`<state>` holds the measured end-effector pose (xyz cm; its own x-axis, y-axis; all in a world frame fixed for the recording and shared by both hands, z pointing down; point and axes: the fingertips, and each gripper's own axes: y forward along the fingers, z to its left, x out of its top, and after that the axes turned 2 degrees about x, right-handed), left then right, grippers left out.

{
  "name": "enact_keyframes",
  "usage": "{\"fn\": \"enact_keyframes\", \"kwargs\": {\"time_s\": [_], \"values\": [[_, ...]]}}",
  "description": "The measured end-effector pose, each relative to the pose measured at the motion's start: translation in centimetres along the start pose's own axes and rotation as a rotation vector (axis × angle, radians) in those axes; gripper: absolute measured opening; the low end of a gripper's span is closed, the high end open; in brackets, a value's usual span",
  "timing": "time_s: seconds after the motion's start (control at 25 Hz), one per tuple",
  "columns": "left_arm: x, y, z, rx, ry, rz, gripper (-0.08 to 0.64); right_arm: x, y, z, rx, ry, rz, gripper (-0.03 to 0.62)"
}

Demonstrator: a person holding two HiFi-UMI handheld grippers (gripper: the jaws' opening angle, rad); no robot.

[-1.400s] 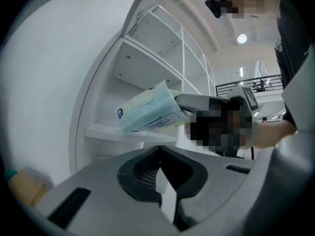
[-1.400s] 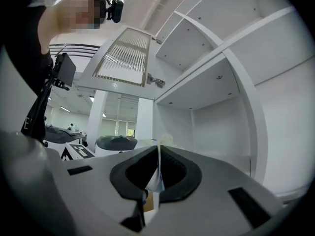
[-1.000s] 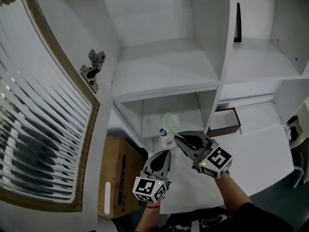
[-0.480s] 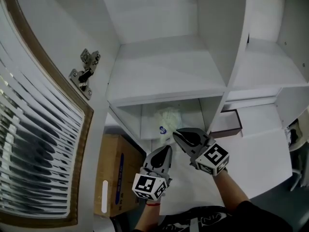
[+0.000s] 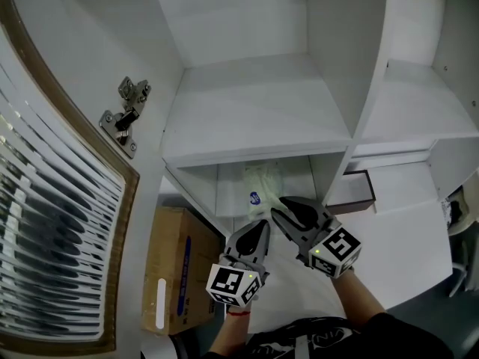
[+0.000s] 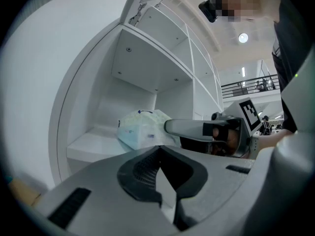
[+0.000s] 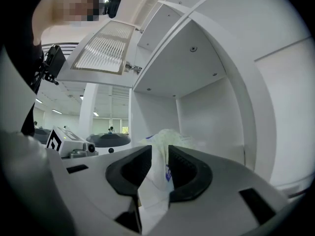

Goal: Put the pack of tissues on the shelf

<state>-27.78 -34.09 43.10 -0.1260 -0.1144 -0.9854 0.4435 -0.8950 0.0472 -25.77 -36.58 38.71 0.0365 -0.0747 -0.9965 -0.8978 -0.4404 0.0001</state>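
The pack of tissues (image 5: 262,188), a pale crinkled plastic pack with a blue mark, lies inside the low compartment of the white shelf unit (image 5: 254,103), half hidden under the shelf board. My right gripper (image 5: 280,206) is shut on the pack's near end; in the right gripper view the wrapper (image 7: 160,168) is pinched between the dark pads (image 7: 184,168). My left gripper (image 5: 259,229) hangs just left of it and a little nearer, shut and empty. The left gripper view shows the pack (image 6: 140,131) resting on the compartment floor with the right gripper (image 6: 197,129) beside it.
An open cabinet door with slatted glass (image 5: 52,215) and a metal hinge (image 5: 123,114) stands at the left. A cardboard box (image 5: 176,268) sits below the shelf. A dark brown box (image 5: 355,191) lies in the compartment to the right, above a white surface (image 5: 404,238).
The right gripper has carried the pack a little farther in under the shelf board. The left gripper has followed slightly upward, still shut.
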Motion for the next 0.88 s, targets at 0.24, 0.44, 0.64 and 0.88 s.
{"fn": "enact_keyframes", "kwargs": {"time_s": [0.24,0.44,0.64,0.88], "values": [[0.0,0.3,-0.1,0.012,-0.018,0.011,0.005,-0.5,-2.1,0.4,-0.121,-0.065,0.04,0.08],[0.4,0.8,0.0,0.014,-0.034,0.008,0.005,-0.9,-2.2,1.6,-0.142,-0.086,0.018,0.072],[0.6,1.0,0.1,0.028,-0.05,0.015,0.005,-0.9,-2.9,1.9,-0.184,-0.084,0.009,0.049],[0.5,1.3,0.1,0.025,-0.05,0.021,0.005,-2.6,-2.5,2.8,-0.171,-0.049,0.055,0.032]]}}
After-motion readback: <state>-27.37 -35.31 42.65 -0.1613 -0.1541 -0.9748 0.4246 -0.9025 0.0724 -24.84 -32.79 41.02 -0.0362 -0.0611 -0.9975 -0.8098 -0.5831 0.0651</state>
